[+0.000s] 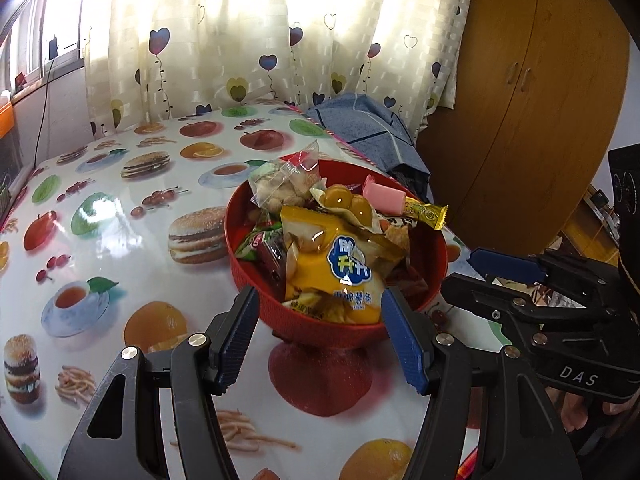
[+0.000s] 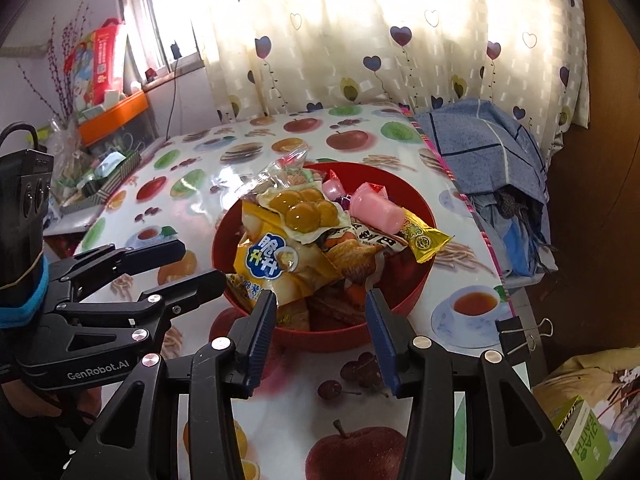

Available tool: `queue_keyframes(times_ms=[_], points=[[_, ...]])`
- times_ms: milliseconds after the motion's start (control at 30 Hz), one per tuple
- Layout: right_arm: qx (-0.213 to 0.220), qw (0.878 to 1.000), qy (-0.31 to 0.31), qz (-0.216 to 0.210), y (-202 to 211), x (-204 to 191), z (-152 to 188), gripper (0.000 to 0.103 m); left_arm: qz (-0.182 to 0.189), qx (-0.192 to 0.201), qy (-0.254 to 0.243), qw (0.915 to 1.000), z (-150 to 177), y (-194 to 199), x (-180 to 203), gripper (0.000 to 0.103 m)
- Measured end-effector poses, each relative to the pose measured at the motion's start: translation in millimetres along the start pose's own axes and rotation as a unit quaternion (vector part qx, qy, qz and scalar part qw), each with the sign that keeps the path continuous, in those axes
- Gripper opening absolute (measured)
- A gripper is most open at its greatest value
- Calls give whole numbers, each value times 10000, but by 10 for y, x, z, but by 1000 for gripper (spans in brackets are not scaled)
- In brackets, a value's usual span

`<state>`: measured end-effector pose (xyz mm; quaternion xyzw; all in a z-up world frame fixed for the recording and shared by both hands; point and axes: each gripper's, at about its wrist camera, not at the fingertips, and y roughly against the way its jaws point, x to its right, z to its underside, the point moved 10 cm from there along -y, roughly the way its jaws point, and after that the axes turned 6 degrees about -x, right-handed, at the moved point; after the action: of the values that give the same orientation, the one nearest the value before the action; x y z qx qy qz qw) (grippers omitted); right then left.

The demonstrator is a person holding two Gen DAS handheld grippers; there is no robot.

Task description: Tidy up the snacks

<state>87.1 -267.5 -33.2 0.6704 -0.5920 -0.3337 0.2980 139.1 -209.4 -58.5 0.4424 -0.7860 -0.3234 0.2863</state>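
Observation:
A red bowl (image 1: 320, 320) (image 2: 416, 292) piled with snack packets stands on the fruit-print table. On top lie a yellow chip bag (image 1: 340, 264) (image 2: 276, 264), a clear pack of round brown buns (image 1: 348, 204) (image 2: 304, 208), a pink packet (image 1: 384, 196) (image 2: 376, 208), a gold-wrapped bar (image 1: 428, 212) (image 2: 428, 240) and a clear bag of biscuits (image 1: 284, 184). My left gripper (image 1: 320, 308) is open and empty, just in front of the bowl. My right gripper (image 2: 322, 308) is open and empty at the bowl's near rim; it also shows in the left wrist view (image 1: 476, 268).
The table (image 1: 112, 216) (image 2: 280, 420) has a glossy cloth. A blue cloth (image 1: 368, 128) (image 2: 492, 148) lies off its far right edge, beside a wooden wardrobe (image 1: 532, 100). A binder clip (image 2: 520, 336) sits on the right edge. Cluttered shelves (image 2: 100, 120) stand at left.

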Motion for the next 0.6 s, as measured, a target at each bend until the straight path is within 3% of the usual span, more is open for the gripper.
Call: queue_keyframes(times_ms=[100, 600], points=[[-17, 10000, 19, 5, 6, -32, 48, 45, -165, -28, -51, 9998, 53, 7, 14, 64], [-74, 9999, 67, -11, -14, -90, 116, 45, -123, -145, 17, 9998, 168, -26, 31, 64]])
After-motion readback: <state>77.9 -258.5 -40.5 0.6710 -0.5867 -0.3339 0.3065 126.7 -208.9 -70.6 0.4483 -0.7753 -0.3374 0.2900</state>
